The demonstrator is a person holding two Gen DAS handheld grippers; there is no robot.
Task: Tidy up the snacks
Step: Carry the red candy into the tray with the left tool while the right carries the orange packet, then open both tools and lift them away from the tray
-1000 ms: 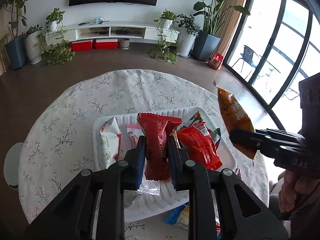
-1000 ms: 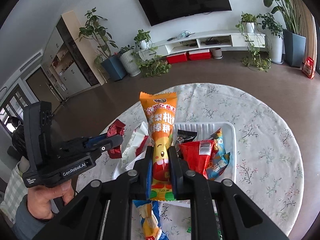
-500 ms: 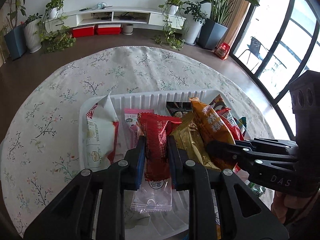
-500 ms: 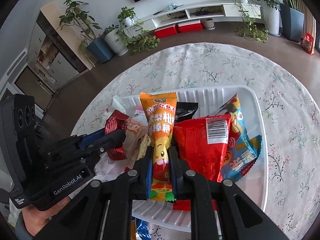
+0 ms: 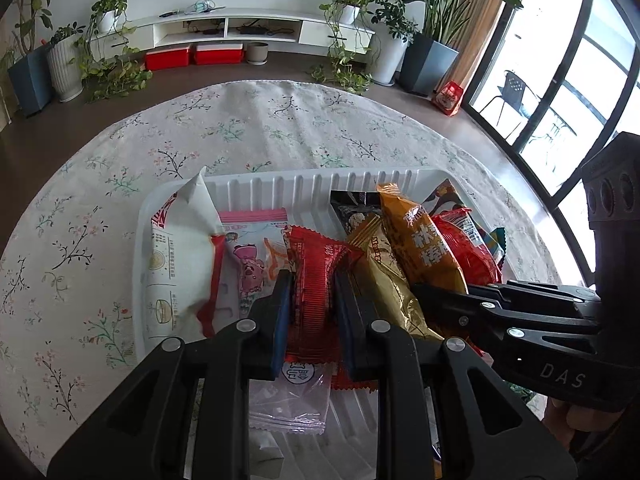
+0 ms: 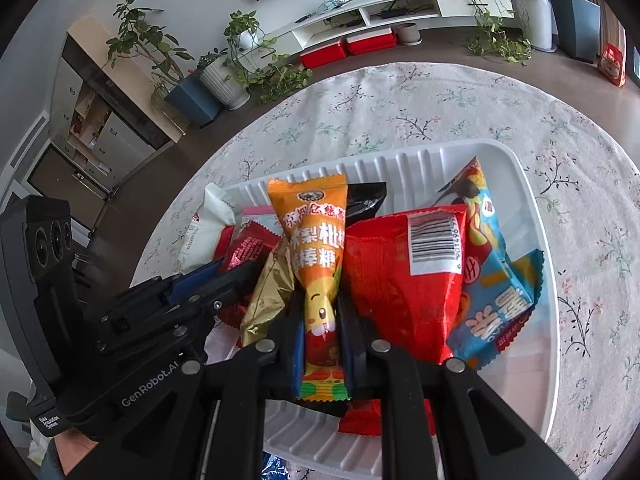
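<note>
Nearest in the left wrist view: left gripper [image 5: 310, 280], jaws pinching a red crinkle-sealed foil snack packet [image 5: 316, 276] across its lower half. Packet's long axis in line with the fingers, upper sealed end pointing away toward the far wall of the tray, lower end hanging below the jaws over a clear plastic sachet [image 5: 290, 404]. Packet low inside the white ribbed plastic tray [image 5: 280, 186], among the other snacks.

Nearest in the right wrist view: right gripper [image 6: 320, 312], jaws pressed tight on a long orange candy-stick packet [image 6: 316, 248], gripped near its bottom end with the green-and-red hem sticking out below. Long axis again along the fingers, wide sealed top pointing away and slightly up, toward the tray's far rim. Packet low over the tray's middle, between a crumpled gold foil packet [image 6: 266, 292] on its left and a large red bag with a barcode [image 6: 400, 280] on its right.

Further right, a blue peanut bag [image 6: 496, 288] leaning toward the tray's right wall. Behind the orange packet, a black wrapper [image 6: 366, 200]. At the tray's left end, a white pouch with a red seam [image 5: 180, 256] and a pink-topped sachet [image 5: 252, 248].

Under everything, a round bench with floral cloth [image 5: 240, 128]. Beyond, potted plants [image 5: 348, 12] and a white low cabinet [image 5: 240, 30].
</note>
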